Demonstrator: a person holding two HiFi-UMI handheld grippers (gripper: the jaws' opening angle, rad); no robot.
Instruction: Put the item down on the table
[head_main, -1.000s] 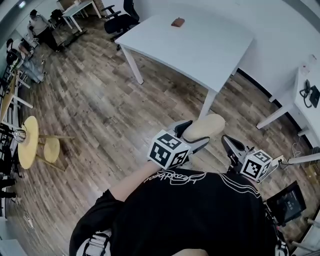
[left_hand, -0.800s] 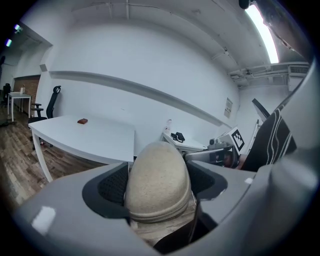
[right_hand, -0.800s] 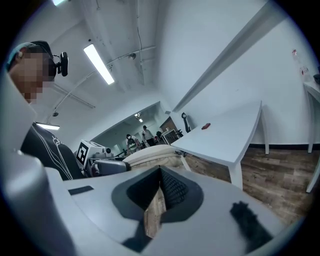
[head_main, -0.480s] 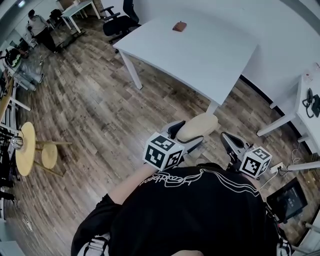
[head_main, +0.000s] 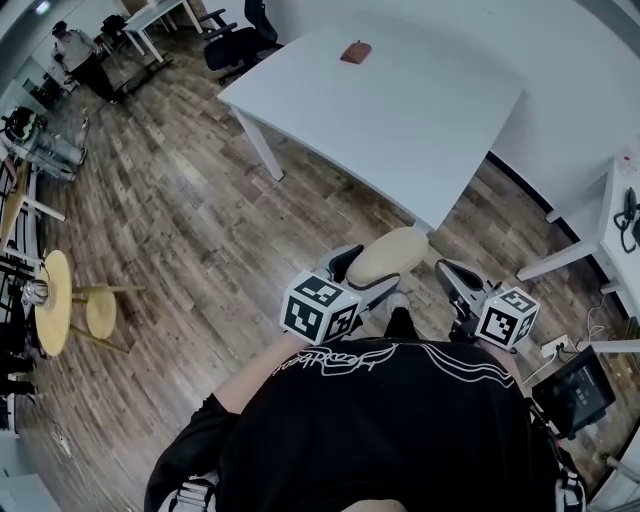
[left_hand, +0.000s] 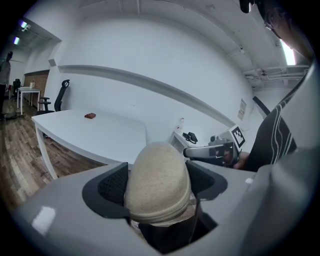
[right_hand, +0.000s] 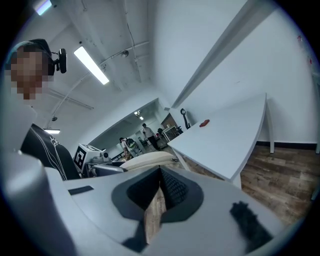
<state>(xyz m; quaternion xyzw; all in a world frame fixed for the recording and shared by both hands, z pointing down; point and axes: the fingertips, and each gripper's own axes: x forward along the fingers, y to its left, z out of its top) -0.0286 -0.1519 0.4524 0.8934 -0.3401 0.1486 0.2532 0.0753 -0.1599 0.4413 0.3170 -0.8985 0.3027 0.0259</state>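
The wood floor (head_main: 180, 220) spread out on all sides of the white table (head_main: 400, 100). On the near side of that table stood a person in a black shirt (head_main: 380, 430), holding both tools out toward its closest corner. The left claw (head_main: 368, 268) was clamped on a beige oval item (head_main: 392, 252), one pad pressed against each of its sides. The item hung in the air just short of the table's near corner, above the floor and not resting on the tabletop. The right claw (head_main: 452, 280), beside the left and also short of that corner, had its pads drawn together at the tips with nothing between them. A small brown object (head_main: 354, 52) lay on the table near its far edge, well apart from both claws.
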